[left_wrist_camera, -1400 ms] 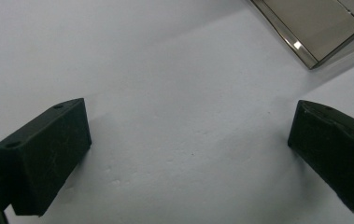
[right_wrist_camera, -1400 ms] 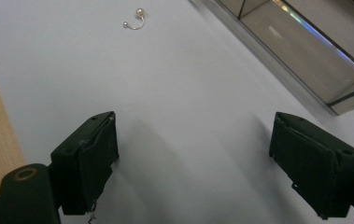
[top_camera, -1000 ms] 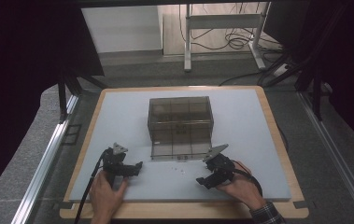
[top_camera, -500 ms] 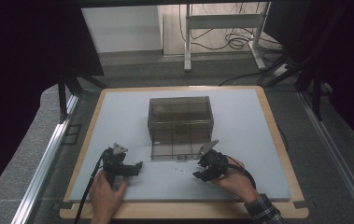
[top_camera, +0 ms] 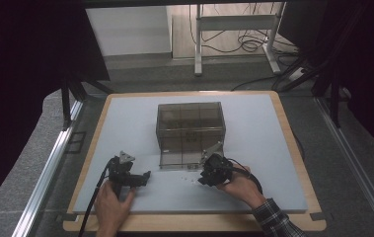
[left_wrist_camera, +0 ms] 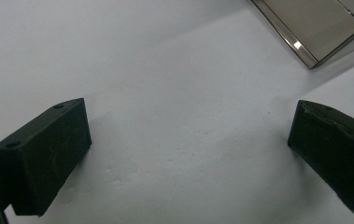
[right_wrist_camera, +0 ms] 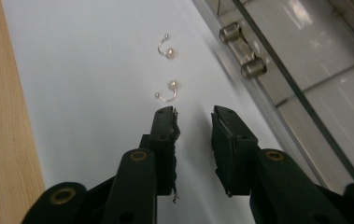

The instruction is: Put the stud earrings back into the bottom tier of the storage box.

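Two small pearl earrings lie on the white mat, one (right_wrist_camera: 167,50) farther off and one (right_wrist_camera: 169,91) just ahead of my right gripper (right_wrist_camera: 194,116). Its jaws have just been closing to a narrow gap, and nothing is between them. In the high view the right gripper (top_camera: 202,177) sits by the box's lowered front flap (top_camera: 177,159), with the earrings (top_camera: 190,178) just left of it. A smoky clear compartment box (top_camera: 190,126) stands mid-mat. My left gripper (top_camera: 142,178) rests on the mat at the front left. In its own view the left gripper (left_wrist_camera: 188,126) is wide open over bare mat.
The flap's hinge barrels (right_wrist_camera: 242,46) lie close to the right of the right gripper's jaws. A corner of the box flap (left_wrist_camera: 315,28) is at the upper right of the left gripper view. The wooden table rim (top_camera: 298,148) frames the mat; dark curtains stand at the sides.
The right gripper has slid left along the front of the box toward the earrings, and its jaws have narrowed. The left gripper has stayed where it was.
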